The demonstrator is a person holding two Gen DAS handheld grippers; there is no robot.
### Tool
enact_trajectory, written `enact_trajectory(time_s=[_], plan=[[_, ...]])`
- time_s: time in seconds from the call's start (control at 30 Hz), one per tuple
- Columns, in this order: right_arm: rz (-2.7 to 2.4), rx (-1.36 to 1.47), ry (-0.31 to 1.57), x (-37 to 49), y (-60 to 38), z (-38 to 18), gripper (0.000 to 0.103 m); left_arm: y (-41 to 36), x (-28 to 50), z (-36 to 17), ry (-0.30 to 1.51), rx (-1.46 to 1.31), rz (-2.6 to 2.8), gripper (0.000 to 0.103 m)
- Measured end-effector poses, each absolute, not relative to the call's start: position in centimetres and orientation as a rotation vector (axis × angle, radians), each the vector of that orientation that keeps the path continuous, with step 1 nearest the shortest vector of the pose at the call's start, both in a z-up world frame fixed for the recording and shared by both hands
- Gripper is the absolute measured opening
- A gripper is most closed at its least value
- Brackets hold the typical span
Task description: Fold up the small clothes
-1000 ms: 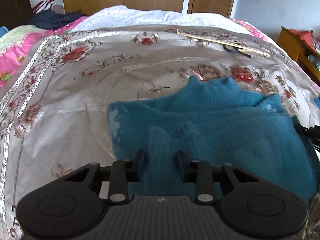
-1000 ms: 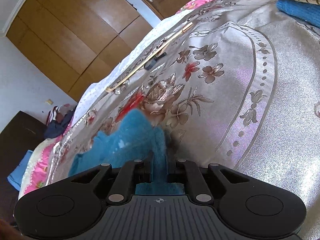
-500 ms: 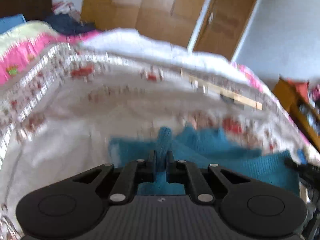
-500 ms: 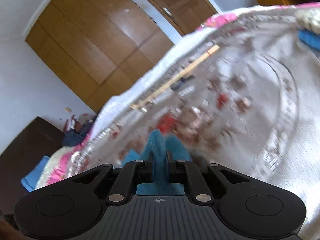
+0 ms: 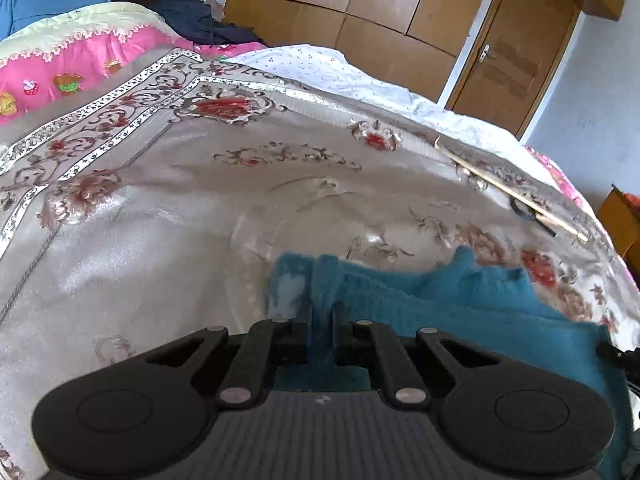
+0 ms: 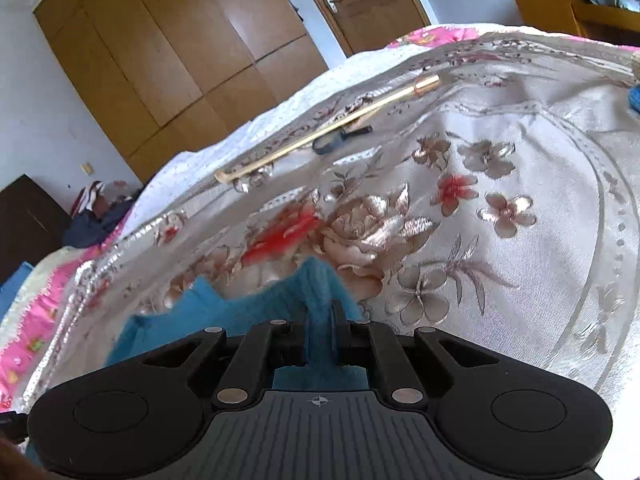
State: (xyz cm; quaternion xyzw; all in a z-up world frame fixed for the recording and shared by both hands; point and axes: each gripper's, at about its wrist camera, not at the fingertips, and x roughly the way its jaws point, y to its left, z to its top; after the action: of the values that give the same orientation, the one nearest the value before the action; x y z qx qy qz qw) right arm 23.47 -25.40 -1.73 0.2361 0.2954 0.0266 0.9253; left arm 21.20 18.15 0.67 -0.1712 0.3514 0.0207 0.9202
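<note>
The teal sweater (image 5: pixel 460 304) lies on the floral bedspread (image 5: pixel 168 216), near edge pinched by both left tongs (image 5: pixel 321 316) and right tongs (image 6: pixel 320 316). Toward twelve o'clock, loose knit could slip out and bunch unevenly.

Left gripper (image 5: pixel 321 312) clamped on a raised fold of teal sweater (image 5: pixel 472 300); knit pinched between both pads; rest of the garment spreads rightward over the floral bedspread (image 5: pixel 160 216); long wooden stick (image 5: pixel 508 192) lies far right on the spread, dark object just beside it; pink quilt (image 5: pixel 72 64) upper left; wooden wardrobe (image 5: pixel 380 8) behind.
</note>
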Motion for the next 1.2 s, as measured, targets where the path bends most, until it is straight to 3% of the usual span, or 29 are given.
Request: enact_trajectory(time_s=[0.23, 0.53, 0.8, 1.2], plan=[[0.101, 0.486, 0.53, 23.5, -24.8, 1.5, 0.009, 18.8, 20.4, 2.5, 0.653, -0.392, 0.043, 0.02], [0.046, 0.502, 0.55, 26.8, -24.0, 0.4, 0.008, 19.5, 21.1, -0.3, 0.684, -0.405, 0.094, 0.021], [0.067, 0.372, 0.665, 29.1, -22.6, -2.2, 0.015, 19.8, 20.8, -0.6, 0.691, -0.382, 0.117, 0.033], [0.176, 0.274, 0.488, 19.8, -22.0, 3.0, 0.016, 17.0, 15.8, 4.7, 0.548, -0.307, 0.127, 0.035]])
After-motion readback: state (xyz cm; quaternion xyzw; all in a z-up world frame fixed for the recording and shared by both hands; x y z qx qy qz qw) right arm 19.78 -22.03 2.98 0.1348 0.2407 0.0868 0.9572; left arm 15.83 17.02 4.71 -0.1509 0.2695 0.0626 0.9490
